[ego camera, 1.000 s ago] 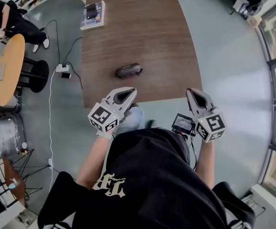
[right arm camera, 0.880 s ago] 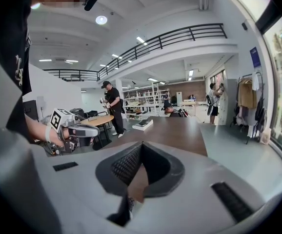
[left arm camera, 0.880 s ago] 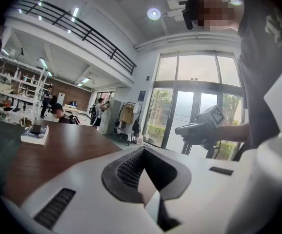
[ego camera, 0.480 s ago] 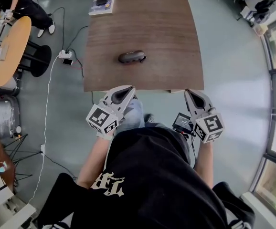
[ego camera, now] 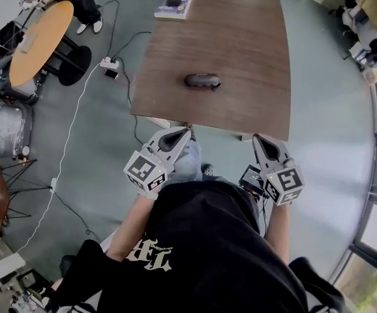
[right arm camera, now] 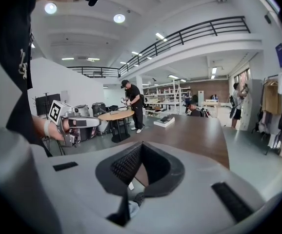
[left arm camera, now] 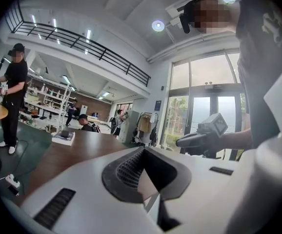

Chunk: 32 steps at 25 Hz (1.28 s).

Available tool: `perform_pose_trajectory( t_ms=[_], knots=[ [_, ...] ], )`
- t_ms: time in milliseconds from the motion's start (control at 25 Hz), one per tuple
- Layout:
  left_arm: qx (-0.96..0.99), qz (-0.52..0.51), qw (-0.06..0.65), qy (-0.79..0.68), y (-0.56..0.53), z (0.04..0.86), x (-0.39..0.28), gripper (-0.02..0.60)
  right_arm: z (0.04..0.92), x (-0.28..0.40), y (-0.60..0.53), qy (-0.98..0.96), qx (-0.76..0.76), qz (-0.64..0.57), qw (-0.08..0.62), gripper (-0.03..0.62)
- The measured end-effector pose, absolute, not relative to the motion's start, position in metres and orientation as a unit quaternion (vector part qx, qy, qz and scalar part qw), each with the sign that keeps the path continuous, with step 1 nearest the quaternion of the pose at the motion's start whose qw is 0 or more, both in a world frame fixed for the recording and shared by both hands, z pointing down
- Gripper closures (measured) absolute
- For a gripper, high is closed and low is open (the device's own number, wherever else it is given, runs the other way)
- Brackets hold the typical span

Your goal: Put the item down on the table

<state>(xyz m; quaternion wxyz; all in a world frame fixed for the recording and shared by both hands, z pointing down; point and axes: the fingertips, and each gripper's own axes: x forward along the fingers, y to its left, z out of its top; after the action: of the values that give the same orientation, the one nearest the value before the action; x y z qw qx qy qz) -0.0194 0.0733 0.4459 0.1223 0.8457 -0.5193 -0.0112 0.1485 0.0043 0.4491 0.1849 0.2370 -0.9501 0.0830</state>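
Dark case point(ego camera: 202, 81) on counter point(ego camera: 241, 31): probably light, stiff, smooth; pinch across narrow middle. Closed, empty fingers on left gripper point(ego camera: 178, 133), right gripper point(ego camera: 262, 141).

The tabletop point(ego camera: 241, 38) is mostly bare. A dark oblong case point(ego camera: 202, 81) lies a little in from the near edge, about midway along it, and a book stack point(ego camera: 174, 2) sits at the far left corner. The right half looks free. A power strip point(ego camera: 108, 64), seemingly cabled, lies beside the left edge.
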Motion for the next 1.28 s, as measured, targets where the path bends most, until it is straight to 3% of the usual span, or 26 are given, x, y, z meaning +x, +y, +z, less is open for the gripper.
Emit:
perform_pose_trajectory(
  t_ms=[360, 1280],
  knots=[
    [0.824, -0.014, 0.119, -0.554, 0.095, 0.444, -0.049, 0.575, 0.45, 0.109, 0.019, -0.961, 0.191, 0.068, 0.186, 0.606],
    [0.822, -0.01, 0.127, -0.555, 0.098, 0.451, -0.048, 0.575, 0.451, 0.107, 0.021, -0.964, 0.181, 0.054, 0.19, 0.606]
  ],
)
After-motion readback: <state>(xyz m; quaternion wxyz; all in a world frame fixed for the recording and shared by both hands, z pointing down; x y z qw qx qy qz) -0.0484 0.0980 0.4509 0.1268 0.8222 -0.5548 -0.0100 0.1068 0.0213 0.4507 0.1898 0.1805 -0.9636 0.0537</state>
